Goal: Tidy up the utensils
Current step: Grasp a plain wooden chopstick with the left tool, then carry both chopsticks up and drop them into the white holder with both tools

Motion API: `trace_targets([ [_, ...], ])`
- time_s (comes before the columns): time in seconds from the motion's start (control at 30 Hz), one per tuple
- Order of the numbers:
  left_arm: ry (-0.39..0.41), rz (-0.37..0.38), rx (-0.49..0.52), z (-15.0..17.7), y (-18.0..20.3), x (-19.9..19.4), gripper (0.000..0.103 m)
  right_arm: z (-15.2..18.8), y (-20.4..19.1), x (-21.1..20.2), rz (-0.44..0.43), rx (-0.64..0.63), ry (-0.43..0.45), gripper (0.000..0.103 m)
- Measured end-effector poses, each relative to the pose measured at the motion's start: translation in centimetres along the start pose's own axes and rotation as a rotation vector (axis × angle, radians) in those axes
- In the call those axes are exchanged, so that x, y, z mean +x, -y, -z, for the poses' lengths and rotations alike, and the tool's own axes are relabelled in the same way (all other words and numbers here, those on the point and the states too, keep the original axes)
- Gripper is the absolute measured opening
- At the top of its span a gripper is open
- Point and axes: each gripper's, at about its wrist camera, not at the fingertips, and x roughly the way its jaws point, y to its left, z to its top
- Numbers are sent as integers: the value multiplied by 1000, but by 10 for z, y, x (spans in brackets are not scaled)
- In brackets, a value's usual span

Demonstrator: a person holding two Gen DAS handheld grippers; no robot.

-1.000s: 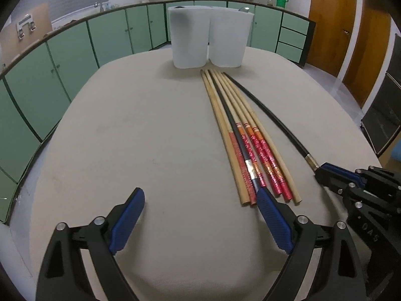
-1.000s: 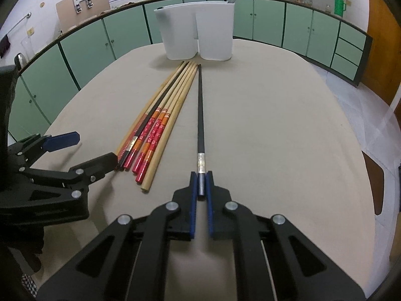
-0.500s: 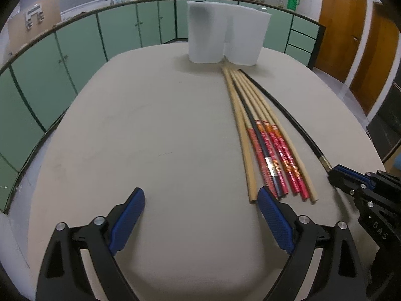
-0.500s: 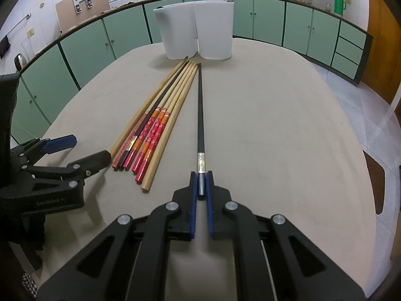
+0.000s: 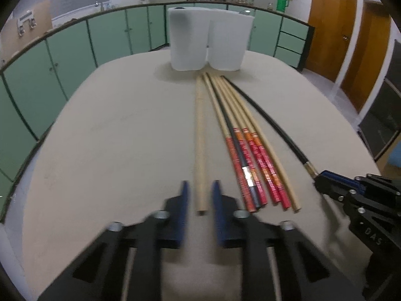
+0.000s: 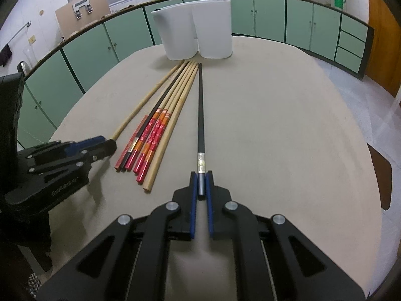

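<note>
Several chopsticks lie side by side on the beige table (image 5: 100, 150), tips toward two white holders (image 5: 205, 45). My left gripper (image 5: 201, 195) has its blue pads either side of the near end of a plain wooden chopstick (image 5: 200, 138), nearly closed on it; contact is blurred. It also shows in the right wrist view (image 6: 100, 145). My right gripper (image 6: 201, 183) is shut on the near end of a black chopstick (image 6: 200, 115), which lies flat, apart from the bundle. Red-handled chopsticks (image 5: 253, 155) and another black one lie between.
The two white holders (image 6: 195, 37) stand at the table's far end. Green cabinets (image 5: 75, 50) ring the table. Wooden doors (image 5: 351, 37) are at the right. A brown chair seat (image 6: 381, 175) shows past the table's right edge.
My left gripper has gone from wide open to nearly closed around the plain wooden chopstick, shifting right toward it. That chopstick now lies apart from the bundle. My right gripper still holds the black chopstick.
</note>
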Motion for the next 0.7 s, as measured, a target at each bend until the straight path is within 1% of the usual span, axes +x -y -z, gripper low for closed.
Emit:
trace_targets([
  [0.03,0,3,-1,0,0,0,7,0,-1,-1,4,-5,2,6],
  [0.2,7,8,-14,-1,1,-4,6,-5,0,-10,0,-5,22,6],
  [0.3,34,10,-22,-5,1,-15,6,-14,1,-23,-4,-8,55,6],
  [0.53,172,5,-16,-33,-5,-71,6,-43,4,-64,-15,-15,152,6],
  [0.7,279,10,-1,-65,-9,-107,6,-72,9,-96,-34,-18,222,6],
])
